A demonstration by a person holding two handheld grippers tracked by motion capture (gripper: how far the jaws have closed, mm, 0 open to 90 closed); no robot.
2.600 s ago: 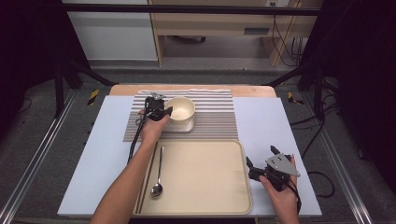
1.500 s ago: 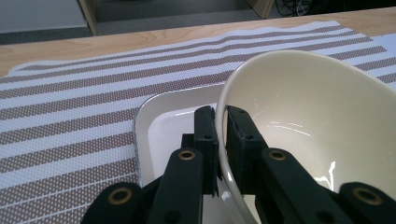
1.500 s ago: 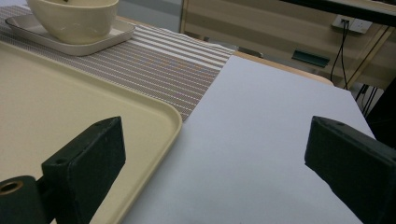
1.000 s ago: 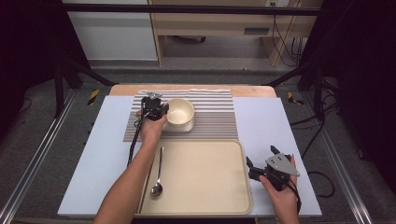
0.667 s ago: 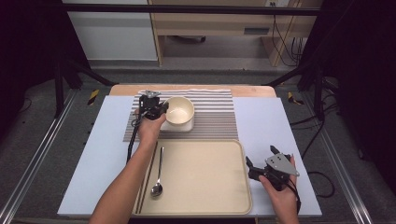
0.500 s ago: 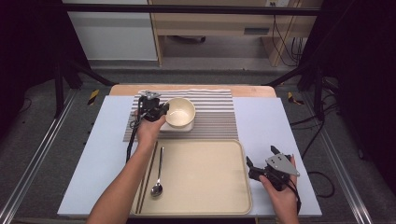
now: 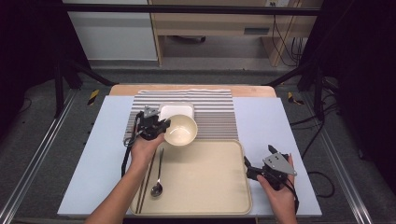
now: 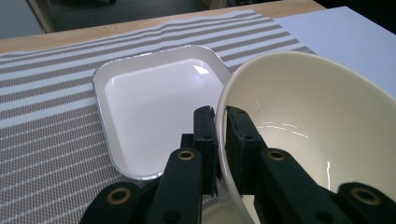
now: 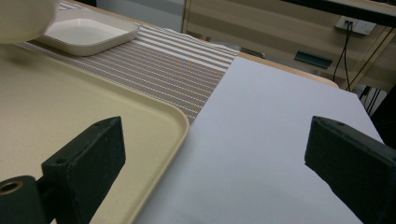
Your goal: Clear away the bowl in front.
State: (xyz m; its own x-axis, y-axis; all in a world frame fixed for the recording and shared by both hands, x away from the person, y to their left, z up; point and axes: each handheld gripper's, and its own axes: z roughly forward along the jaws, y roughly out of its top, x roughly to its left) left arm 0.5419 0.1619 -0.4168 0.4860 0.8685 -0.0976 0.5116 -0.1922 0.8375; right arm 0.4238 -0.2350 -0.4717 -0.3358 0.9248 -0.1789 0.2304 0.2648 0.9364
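My left gripper (image 7: 161,126) (image 8: 220,126) is shut on the near-left rim of a cream bowl (image 7: 180,129) (image 8: 317,112), which is lifted and tilted over the front edge of the striped mat (image 7: 212,107). A white square dish (image 7: 177,110) (image 8: 159,102) lies on the mat just behind the bowl. My right gripper (image 7: 246,164) (image 9: 210,149) stands open and empty at the right edge of the beige tray (image 7: 210,177) (image 9: 70,107), low over the table.
A spoon (image 7: 158,182) and a pair of chopsticks (image 7: 147,179) lie at the left side of the tray. The pale blue table cover (image 7: 275,126) is bare to the right of the mat and tray. Dark stands flank the table.
My left gripper has carried the bowl off the white square dish, toward me and to the right, leaving the dish uncovered. The right gripper has stayed where it was.
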